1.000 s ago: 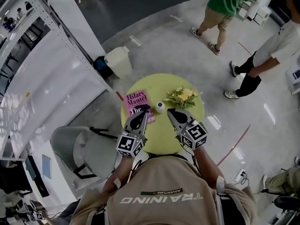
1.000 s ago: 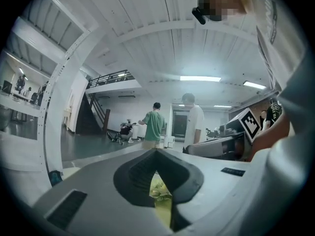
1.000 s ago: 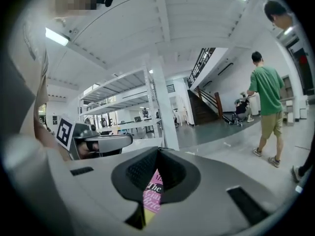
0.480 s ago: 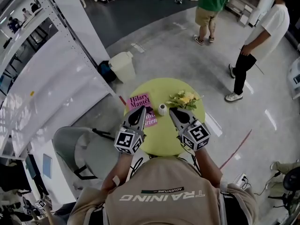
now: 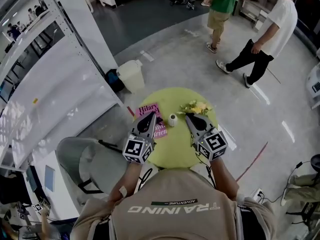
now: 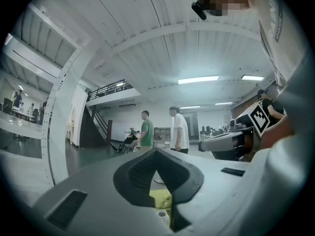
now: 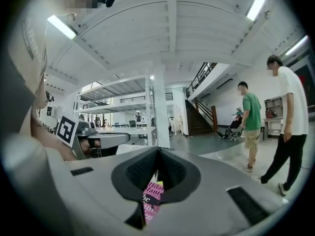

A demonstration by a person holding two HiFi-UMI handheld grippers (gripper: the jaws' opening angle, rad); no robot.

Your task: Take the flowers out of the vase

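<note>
Grey left tongs [image 5: 152, 114], right tongs [image 5: 189, 116] level.

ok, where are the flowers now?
Head view: the flowers lie on the green table, far right side, just right of the white vase, beyond the right gripper.

The table top [image 5: 175, 145] looks matt; the book [image 5: 148, 109] has a glossy paper cover; the vase [image 5: 172, 120] smooth; the floor [image 5: 190, 54] polished.
</note>
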